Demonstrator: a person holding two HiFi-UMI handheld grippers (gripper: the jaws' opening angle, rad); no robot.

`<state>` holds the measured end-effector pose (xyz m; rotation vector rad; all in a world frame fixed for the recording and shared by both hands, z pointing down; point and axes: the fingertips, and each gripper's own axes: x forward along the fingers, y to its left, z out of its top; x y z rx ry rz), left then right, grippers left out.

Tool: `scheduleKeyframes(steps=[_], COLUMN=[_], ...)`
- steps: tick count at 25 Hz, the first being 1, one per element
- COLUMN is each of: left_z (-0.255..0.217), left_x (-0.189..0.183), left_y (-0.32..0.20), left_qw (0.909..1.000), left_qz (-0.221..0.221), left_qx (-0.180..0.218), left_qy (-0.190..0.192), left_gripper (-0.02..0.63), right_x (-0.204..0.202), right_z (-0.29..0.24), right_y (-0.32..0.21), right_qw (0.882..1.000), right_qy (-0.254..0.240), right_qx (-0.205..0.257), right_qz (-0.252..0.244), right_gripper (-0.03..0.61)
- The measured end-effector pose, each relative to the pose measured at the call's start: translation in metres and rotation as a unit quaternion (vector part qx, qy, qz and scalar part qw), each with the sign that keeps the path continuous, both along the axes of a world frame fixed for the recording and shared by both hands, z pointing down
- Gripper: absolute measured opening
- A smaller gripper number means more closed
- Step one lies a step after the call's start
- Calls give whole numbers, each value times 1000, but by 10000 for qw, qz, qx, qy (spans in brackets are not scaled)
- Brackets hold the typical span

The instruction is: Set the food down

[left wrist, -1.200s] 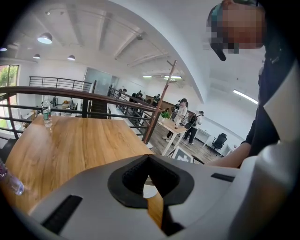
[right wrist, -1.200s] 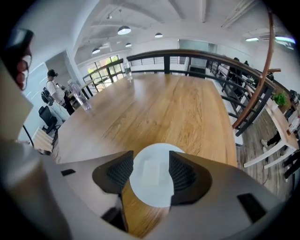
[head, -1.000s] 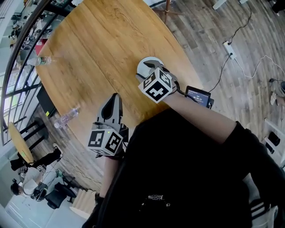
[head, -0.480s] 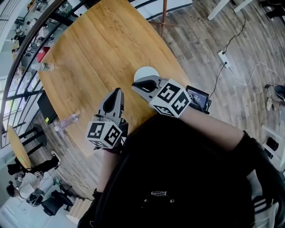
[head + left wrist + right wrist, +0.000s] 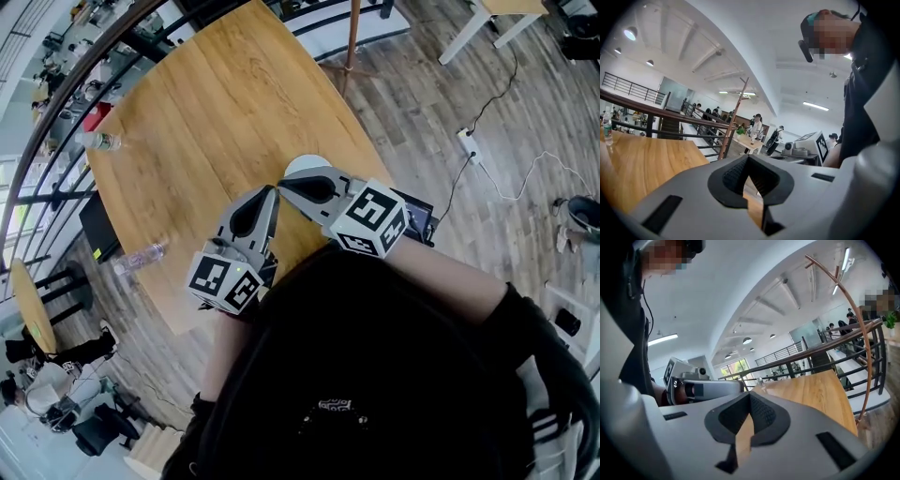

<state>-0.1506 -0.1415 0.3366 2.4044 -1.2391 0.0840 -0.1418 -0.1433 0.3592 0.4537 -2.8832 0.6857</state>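
Looking down on a big wooden counter (image 5: 216, 103) here. Seeing the left tool (image 5: 267, 199) and the right tool (image 5: 292, 186) held low over the near side of it, angled in toward each other with the tips close together. Can't say for sure whether touching.

Checked each tool's own camera: clamped fully shut on both, pads pressed together at the tips and nothing pinched between them. Just a sliver of counter wood showing through the little gap lower down.

As for the food: spotting a white round dish (image 5: 302, 165) flat on the counter just behind the right tool, partly covered by it from above, and not gripped by either tool. Can't make out what's actually on it from up here, so leaving that alone.

Other bits worth noting:
- clear plastic bottle (image 5: 141, 254) lying on its side near the left edge of the counter
- second bottle (image 5: 101, 141) standing upright way over at the far left edge, right by something red (image 5: 97, 117)
- small dark screen (image 5: 417, 208) sitting by the right wrist
- wood plank floor (image 5: 450, 84) off to the right, with a white power strip (image 5: 466, 145) and a cable trailing from it
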Motion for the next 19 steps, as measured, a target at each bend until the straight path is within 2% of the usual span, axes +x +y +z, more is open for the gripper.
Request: scheduleKeyframes(steps=[5,11,19], left_z=[15,17,25], left_x=[-3,-8,-4], left_y=[5,9,15], left_qw=[9991,9985,9984], left_qz=[-179,-354,-299], left_qx=[-328,-385,-434], left_qy=[-213,-147,-193], left_gripper=[3,3,3], right_x=[-3,-5,-1], right_z=[4,2,11], right_y=[8,15,24], right_qw=[9999,9995,9989], right_qy=[12,48,207], right_qx=[-72,26,28], right_qz=[-148,-319,-412], right_gripper=[18,18,18])
